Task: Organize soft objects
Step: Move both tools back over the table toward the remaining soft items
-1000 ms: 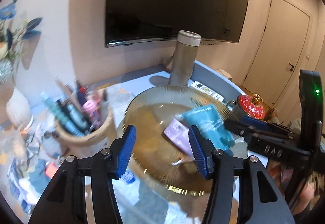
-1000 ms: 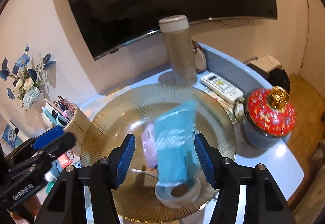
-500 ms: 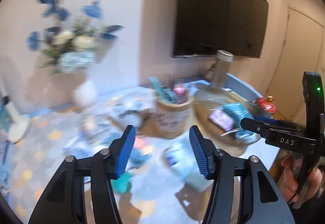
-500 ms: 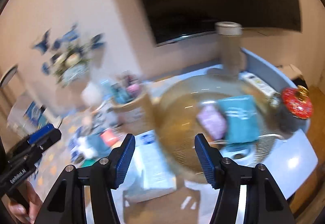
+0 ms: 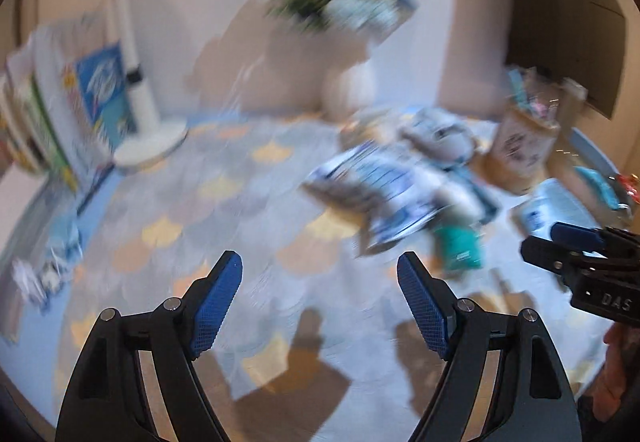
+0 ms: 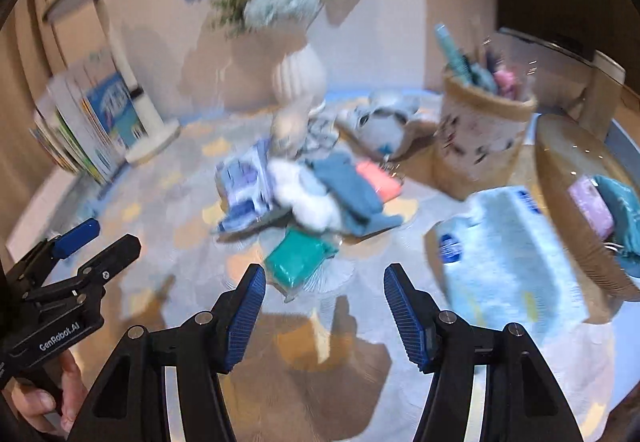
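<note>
Both views are smeared by motion, so the heap of soft cloths and packets [image 6: 308, 189] is hard to sort out piece by piece. It lies on a pale blue tablecloth with yellow scallops [image 6: 168, 177], in front of a white ribbed vase of blue flowers [image 6: 298, 75]. A teal packet [image 6: 300, 256] lies nearest, just beyond the empty, parted right gripper [image 6: 324, 314]. The left gripper [image 5: 320, 306] has just been opening, nothing between its jaws; the heap lies beyond it to the right.

We see bare desk [image 6: 168, 201] ahead-left; the soft pile [image 6: 316, 193] and tissue pack [image 6: 512, 242] — both block the right.
</note>
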